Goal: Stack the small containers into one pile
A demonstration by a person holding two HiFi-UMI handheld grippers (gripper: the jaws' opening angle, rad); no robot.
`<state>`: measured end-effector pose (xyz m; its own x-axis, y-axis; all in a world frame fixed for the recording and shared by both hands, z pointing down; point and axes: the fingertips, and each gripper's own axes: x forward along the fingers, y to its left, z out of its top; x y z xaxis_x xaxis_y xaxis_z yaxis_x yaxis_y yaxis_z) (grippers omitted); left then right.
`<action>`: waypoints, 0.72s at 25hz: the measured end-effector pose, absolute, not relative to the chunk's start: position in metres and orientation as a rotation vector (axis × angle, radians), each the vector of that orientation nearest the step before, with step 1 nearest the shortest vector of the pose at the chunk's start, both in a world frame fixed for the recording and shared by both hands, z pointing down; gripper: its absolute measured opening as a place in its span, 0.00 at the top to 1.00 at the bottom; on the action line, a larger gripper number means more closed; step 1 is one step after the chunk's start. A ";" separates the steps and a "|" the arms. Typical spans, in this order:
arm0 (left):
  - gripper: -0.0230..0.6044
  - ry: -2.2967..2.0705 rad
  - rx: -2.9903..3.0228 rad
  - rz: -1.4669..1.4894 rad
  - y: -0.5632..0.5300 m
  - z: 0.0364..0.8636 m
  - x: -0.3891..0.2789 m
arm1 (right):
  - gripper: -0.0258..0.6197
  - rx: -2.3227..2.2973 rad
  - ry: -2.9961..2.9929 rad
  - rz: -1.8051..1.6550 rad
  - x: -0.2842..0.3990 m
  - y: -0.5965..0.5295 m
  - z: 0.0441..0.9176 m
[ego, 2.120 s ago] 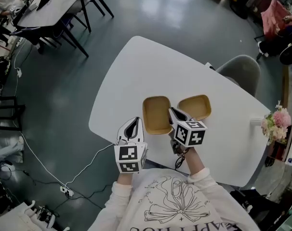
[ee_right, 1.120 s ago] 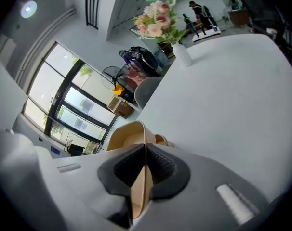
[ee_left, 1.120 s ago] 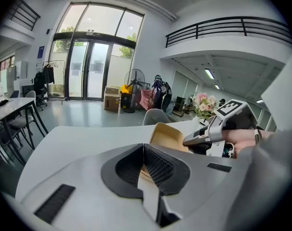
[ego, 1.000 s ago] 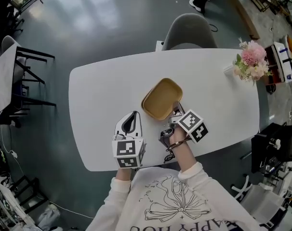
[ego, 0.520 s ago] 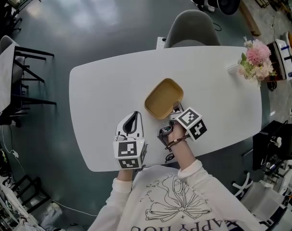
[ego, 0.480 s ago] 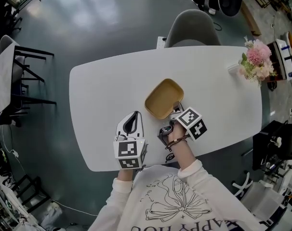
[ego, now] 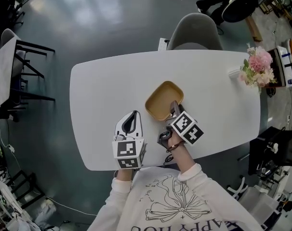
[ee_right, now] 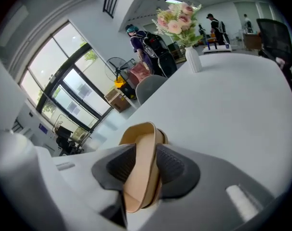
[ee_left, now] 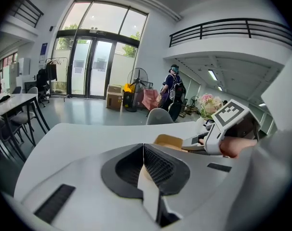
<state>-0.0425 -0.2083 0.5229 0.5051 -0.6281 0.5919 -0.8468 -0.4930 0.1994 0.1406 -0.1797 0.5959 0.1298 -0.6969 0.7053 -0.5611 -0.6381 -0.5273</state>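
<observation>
The tan containers (ego: 164, 100) sit nested as one pile in the middle of the white table (ego: 112, 81). My right gripper (ego: 175, 110) is at the pile's near right rim. In the right gripper view the tan rim (ee_right: 139, 134) stands between the jaws of the right gripper (ee_right: 146, 150). These jaws are opening, and the pads sit close beside the rim without squeezing it. My left gripper (ego: 131, 124) rests near the table's front edge, left of the pile, shut with nothing in it. The left gripper (ee_left: 143, 146) shows the pile (ee_left: 167, 140) ahead of it.
A white vase (ego: 234, 73) with pink flowers (ego: 258, 66) stands at the table's far right. A grey chair (ego: 196, 30) is tucked in at the far side. Other tables and chairs stand on the floor to the left.
About two seconds ago two containers lay side by side; now there is one pile. The right gripper's hand has turned at the pile's near rim. The left gripper has stayed put.
</observation>
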 end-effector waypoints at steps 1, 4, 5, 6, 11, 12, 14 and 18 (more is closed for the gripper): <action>0.95 -1.223 2.279 0.613 -0.209 0.521 -0.043 | 0.74 -2.275 1.308 -1.512 0.140 -0.179 0.593; 0.95 -1.265 2.282 0.586 -0.209 0.511 -0.042 | 0.74 -2.316 1.480 -1.408 0.139 -0.179 0.578; 0.95 -1.282 2.286 0.576 -0.208 0.506 -0.042 | 0.74 -2.312 1.569 -1.352 0.137 -0.181 0.571; 0.95 -1.300 2.290 0.564 -0.208 0.501 -0.042 | 0.74 -2.295 1.672 -1.285 0.134 -0.184 0.562; 0.95 -1.395 2.308 0.498 -0.201 0.472 -0.040 | 0.75 -2.175 2.074 -0.903 0.127 -0.190 0.503; 0.95 -1.416 2.312 0.483 -0.199 0.466 -0.039 | 0.81 -2.145 2.111 -0.831 0.128 -0.190 0.489; 0.95 -1.458 2.322 0.450 -0.196 0.451 -0.039 | 0.87 -2.106 2.177 -0.683 0.130 -0.189 0.464; 0.95 -1.544 2.354 0.381 -0.193 0.418 -0.044 | 0.94 -2.090 2.295 -0.393 0.127 -0.188 0.415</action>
